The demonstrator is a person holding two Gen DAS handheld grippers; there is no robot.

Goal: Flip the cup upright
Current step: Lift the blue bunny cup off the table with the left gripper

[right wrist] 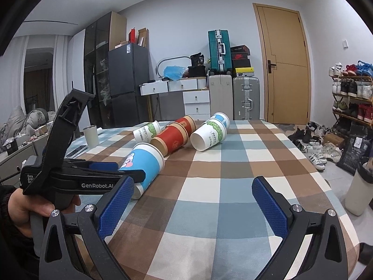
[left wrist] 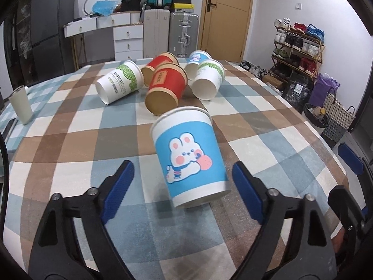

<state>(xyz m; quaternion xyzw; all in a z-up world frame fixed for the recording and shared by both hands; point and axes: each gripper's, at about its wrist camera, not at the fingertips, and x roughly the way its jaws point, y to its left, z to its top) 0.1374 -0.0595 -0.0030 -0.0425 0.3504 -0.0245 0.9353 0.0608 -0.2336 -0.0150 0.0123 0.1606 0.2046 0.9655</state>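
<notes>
My left gripper (left wrist: 183, 176) is spread wide with the blue rabbit cup (left wrist: 188, 156) between its fingers, not touching either one. That cup is tilted on the checked tabletop (left wrist: 70, 140), just in front of the other cups (left wrist: 166, 86) lying on their sides. My right gripper (right wrist: 193, 200) hangs open over bare cloth.

Both grippers (left wrist: 183, 176) (right wrist: 192, 192) wide apart
</notes>
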